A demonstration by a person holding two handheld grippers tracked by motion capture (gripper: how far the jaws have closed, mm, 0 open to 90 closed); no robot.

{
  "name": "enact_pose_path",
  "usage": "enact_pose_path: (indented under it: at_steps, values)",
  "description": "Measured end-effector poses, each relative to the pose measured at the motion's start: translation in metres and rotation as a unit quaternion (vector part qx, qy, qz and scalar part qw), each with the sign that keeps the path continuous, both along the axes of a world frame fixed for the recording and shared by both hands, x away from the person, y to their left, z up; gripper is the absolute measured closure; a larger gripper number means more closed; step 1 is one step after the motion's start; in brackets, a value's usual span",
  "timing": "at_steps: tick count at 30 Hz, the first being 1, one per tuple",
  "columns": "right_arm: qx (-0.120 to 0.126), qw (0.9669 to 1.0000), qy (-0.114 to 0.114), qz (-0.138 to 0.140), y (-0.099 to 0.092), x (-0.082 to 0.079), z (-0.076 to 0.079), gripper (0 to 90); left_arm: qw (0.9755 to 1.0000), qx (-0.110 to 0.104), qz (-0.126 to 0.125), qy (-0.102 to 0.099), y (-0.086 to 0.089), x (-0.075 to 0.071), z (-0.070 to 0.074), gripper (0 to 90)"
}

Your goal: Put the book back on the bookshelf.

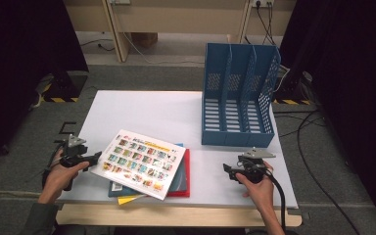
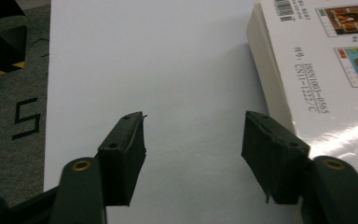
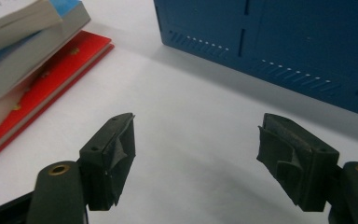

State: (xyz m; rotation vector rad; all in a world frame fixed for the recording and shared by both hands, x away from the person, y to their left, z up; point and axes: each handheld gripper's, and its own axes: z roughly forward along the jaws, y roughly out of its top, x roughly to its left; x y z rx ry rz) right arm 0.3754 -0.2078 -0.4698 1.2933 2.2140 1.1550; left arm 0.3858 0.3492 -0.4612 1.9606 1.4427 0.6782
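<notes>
In the high view, a picture-grid magazine tops a stack of books at lower centre of the white table, the left gripper at its left edge, a blue file rack upper right. The left gripper view shows parted jaws with bare table between, the magazine beside the right jaw. In the right gripper view, the right gripper gapes wide over bare tabletop
</notes>
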Motion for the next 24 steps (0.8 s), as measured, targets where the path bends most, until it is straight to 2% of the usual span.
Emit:
enact_pose_path:
  at_steps: [2,8,10,17,20,21,23,24]
  values:
    - [0.018,0.9998,0.006,0.004,0.003,-0.001,0.001,27.0,0.9999,0.016,-0.002,0.001,-0.003,-0.003,0.002,45.9]
    - [0.051,0.9985,0.015,0.015,0.008,-0.001,0.002,27.1,0.9996,0.018,-0.016,0.011,-0.013,-0.014,0.005,47.9]
    - [0.063,0.9977,0.022,0.015,0.009,-0.002,0.002,27.0,0.9993,0.025,-0.024,0.010,-0.018,-0.019,0.007,47.3]
    - [0.073,0.9962,0.034,0.034,0.016,-0.004,0.000,21.4,0.9972,0.049,-0.055,0.005,-0.040,-0.034,0.011,46.3]
    - [0.090,0.9939,0.039,0.050,0.021,-0.005,-0.001,17.1,0.9954,0.062,-0.072,0.006,-0.050,-0.039,0.013,42.5]
    - [0.100,0.9925,0.043,0.055,0.023,-0.005,-0.001,15.6,0.9947,0.069,-0.076,0.000,-0.054,-0.042,0.013,42.2]
    - [0.116,0.9898,0.045,0.068,0.026,-0.006,-0.001,15.8,0.9933,0.086,-0.076,-0.010,-0.058,-0.045,0.016,43.0]
    - [0.127,0.9882,0.049,0.070,0.029,-0.007,-0.001,15.9,0.9934,0.086,-0.075,-0.009,-0.059,-0.045,0.017,42.5]
